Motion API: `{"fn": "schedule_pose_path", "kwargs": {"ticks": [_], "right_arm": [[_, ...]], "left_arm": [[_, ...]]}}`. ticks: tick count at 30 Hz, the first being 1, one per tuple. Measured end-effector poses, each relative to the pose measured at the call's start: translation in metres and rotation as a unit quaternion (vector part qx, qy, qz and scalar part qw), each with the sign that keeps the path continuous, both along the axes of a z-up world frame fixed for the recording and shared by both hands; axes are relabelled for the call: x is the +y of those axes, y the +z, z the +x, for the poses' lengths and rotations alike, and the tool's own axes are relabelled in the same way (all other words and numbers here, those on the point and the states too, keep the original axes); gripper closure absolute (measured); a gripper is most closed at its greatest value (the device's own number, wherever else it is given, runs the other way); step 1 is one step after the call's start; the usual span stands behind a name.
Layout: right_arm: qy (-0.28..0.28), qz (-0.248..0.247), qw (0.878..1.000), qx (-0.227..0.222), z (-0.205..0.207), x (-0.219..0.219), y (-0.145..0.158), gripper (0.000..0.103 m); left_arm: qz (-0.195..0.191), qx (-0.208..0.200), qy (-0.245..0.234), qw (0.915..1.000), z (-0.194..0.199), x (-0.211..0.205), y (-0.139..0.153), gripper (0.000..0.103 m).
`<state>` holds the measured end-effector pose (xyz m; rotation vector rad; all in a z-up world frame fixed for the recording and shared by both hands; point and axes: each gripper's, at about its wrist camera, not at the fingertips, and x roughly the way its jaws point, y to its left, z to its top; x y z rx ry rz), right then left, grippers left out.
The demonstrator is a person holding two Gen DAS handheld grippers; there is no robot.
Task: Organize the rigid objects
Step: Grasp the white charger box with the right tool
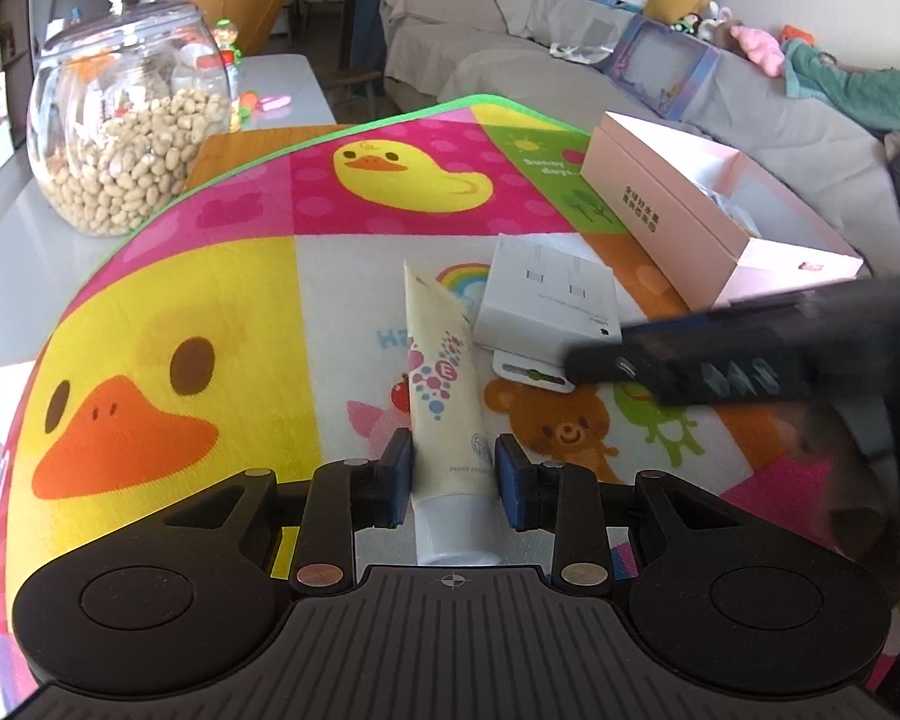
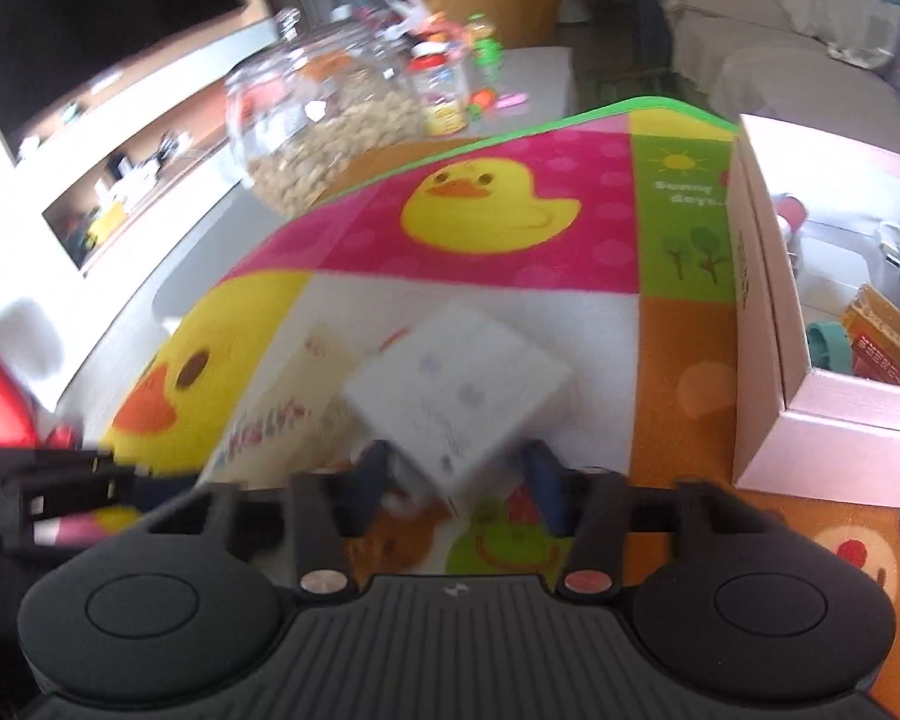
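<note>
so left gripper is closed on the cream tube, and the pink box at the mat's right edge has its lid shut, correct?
Not quite. The left gripper is on the cream tube, but the pink box is open: the right wrist view shows a cable, a teal ring and a packet inside it.

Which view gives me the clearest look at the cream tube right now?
Left wrist view. There the cream tube is sharp and runs from crimped end to cap between the left gripper pads. The right wrist view shows it only as a motion-blurred pale shape left of the white box, detail unreadable.
</note>
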<state>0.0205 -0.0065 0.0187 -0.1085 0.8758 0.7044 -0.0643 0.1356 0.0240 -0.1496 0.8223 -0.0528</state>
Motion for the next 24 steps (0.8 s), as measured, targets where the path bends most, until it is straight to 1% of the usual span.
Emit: {"fn": "schedule_pose_path", "kwargs": {"ticks": [3,7,11,13,15,17,19,21,22,24], "right_arm": [[0.043,-0.014,0.999,-0.014,-0.019,-0.015,0.001,0.065],[0.076,-0.041,0.995,-0.041,-0.041,-0.031,0.001,0.065],[0.075,-0.079,0.989,-0.097,-0.056,-0.049,-0.002,0.065],[0.063,-0.081,0.989,-0.107,-0.059,-0.058,-0.002,0.061],[0.057,-0.065,0.992,-0.091,-0.057,-0.065,0.0,0.048],[0.049,-0.028,0.996,-0.075,-0.055,-0.069,0.007,0.043],[0.037,0.005,0.997,-0.07,-0.048,-0.065,0.016,0.038],[0.011,0.035,0.998,-0.057,-0.036,-0.054,0.025,0.028],[0.001,0.047,0.998,-0.043,-0.028,-0.046,0.027,0.026],[-0.02,0.054,0.998,0.004,-0.011,-0.028,0.025,0.025]], "left_arm": [[-0.006,-0.001,0.007,1.0,0.0,0.001,-0.001,0.07],[-0.004,0.004,0.012,0.9999,0.001,-0.001,0.0,0.07],[0.001,0.008,0.008,0.9999,0.0,-0.003,0.001,0.07],[0.0,0.008,0.007,0.9999,-0.001,-0.003,0.0,0.07],[0.001,0.008,0.008,0.9999,0.0,-0.003,0.0,0.07],[0.002,0.009,0.01,0.9999,0.0,-0.004,0.001,0.07],[0.003,0.011,0.01,0.9999,0.001,-0.005,0.001,0.07],[0.007,0.012,0.01,0.9999,0.001,-0.006,0.001,0.07],[0.008,0.012,0.009,0.9999,0.001,-0.006,0.001,0.07],[0.007,0.01,0.01,0.9999,0.0,-0.006,0.001,0.07]]}}
